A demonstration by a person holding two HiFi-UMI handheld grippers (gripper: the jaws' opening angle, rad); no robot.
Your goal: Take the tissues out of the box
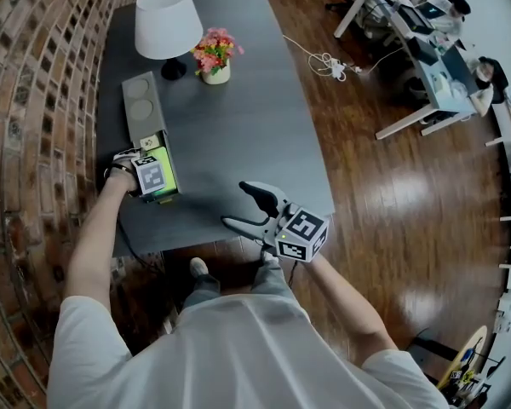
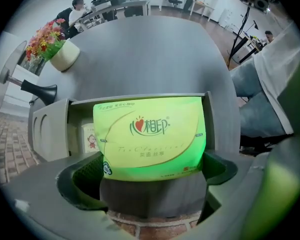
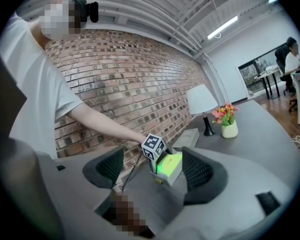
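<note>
Left tool (image 2: 150,174) pinching green tissue pack (image 2: 150,139) inside grey box (image 1: 143,113) on table (image 1: 238,100). Right tool (image 1: 238,204) spread wide, empty, near table edge.

**Brick-walled office with a dark tabletop and timber floor**

A red-brown brick wall (image 1: 30,100) runs along the left side, close against a long dark grey tabletop (image 1: 238,135). At the tabletop's far end a lamp (image 1: 167,22) with a white shade stands beside a pale pot of pink and red flowers (image 1: 215,56). The floor (image 1: 392,194) is glossy brown wood, and a white cable (image 1: 324,61) lies coiled on it. Beyond are white desks (image 1: 417,66) with people seated at them. In the right gripper view a white ribbed ceiling (image 3: 155,4) carries a lit strip light (image 3: 226,26) above a white wall (image 3: 240,49) with a dark-framed window (image 3: 254,70).
</note>
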